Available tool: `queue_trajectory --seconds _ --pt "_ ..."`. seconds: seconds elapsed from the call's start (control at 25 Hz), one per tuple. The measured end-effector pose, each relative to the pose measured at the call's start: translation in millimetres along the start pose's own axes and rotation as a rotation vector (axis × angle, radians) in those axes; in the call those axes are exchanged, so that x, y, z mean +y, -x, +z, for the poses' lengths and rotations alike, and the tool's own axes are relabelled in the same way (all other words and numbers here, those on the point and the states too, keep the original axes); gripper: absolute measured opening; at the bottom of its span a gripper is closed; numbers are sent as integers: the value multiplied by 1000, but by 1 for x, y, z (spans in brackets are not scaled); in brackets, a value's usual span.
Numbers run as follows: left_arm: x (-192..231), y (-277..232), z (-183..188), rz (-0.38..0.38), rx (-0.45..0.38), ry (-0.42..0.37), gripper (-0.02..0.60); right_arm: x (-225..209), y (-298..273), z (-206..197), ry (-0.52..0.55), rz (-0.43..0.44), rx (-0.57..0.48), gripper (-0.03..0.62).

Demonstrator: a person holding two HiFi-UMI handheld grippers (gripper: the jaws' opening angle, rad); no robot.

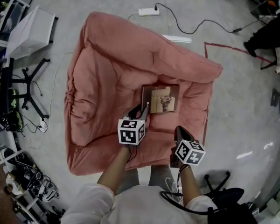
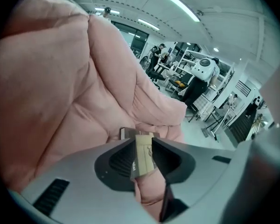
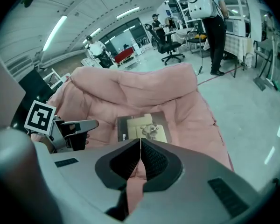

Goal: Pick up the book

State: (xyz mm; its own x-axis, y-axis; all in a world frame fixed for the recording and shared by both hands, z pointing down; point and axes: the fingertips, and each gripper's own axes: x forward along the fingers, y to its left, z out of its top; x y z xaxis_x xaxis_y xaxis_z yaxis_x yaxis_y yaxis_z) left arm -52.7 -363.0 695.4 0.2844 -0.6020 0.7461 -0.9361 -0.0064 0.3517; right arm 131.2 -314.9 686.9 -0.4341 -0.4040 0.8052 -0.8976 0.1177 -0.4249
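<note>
Head view, looking steeply down: a large pink cushion (image 1: 107,69) lies on a grey floor (image 1: 238,101). The book (image 1: 161,99) lies flat in the cushion's middle hollow, cover up, showing a pale picture panel. The left gripper (image 1: 143,110) reaches in over the cushion's near edge, its tips at the book's near left corner. The right gripper (image 1: 178,129) is over the cushion's near right part, apart from the book. Beyond the cushion's far edge, a white power strip (image 1: 149,11) sits on the floor with its black cord trailing off.

Left gripper view: the cushion (image 2: 60,92) fills most of the frame, rising in padded folds. The left gripper's (image 2: 143,139) jaws stand apart, and the near corner of the book (image 2: 143,157) shows in the gap between them, resting on the cushion. Whether the pads actually press on it cannot be told.

Right gripper view: the right gripper's (image 3: 141,139) jaws are closed together, tip to tip, with nothing between them. Just past the tips the book (image 3: 142,126) lies flat in the hollow of the cushion (image 3: 144,85). The left gripper shows over the cushion's left side — marker cube up, jaws pointing toward the book.
</note>
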Motion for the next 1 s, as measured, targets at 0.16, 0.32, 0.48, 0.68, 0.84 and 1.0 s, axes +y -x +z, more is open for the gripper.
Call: queue_trajectory --seconds 0.16,0.32,0.48,0.68,0.84,1.0 --pt "15 -26 -16 7 43 25 160 -7 -19 -9 -3 8 40 31" --pt "27 -53 -30 5 80 21 210 -11 -37 -13 -5 21 65 31" --pt "35 -76 -41 -6 108 35 246 -16 -53 -14 -10 29 78 31" --pt "44 -101 -43 4 127 54 288 -21 -67 -22 -17 35 105 31" --pt "48 -116 -46 6 148 81 296 -25 -74 -31 -24 41 131 31" --pt "55 -131 -51 9 155 97 302 -30 -78 -36 -42 48 140 31"
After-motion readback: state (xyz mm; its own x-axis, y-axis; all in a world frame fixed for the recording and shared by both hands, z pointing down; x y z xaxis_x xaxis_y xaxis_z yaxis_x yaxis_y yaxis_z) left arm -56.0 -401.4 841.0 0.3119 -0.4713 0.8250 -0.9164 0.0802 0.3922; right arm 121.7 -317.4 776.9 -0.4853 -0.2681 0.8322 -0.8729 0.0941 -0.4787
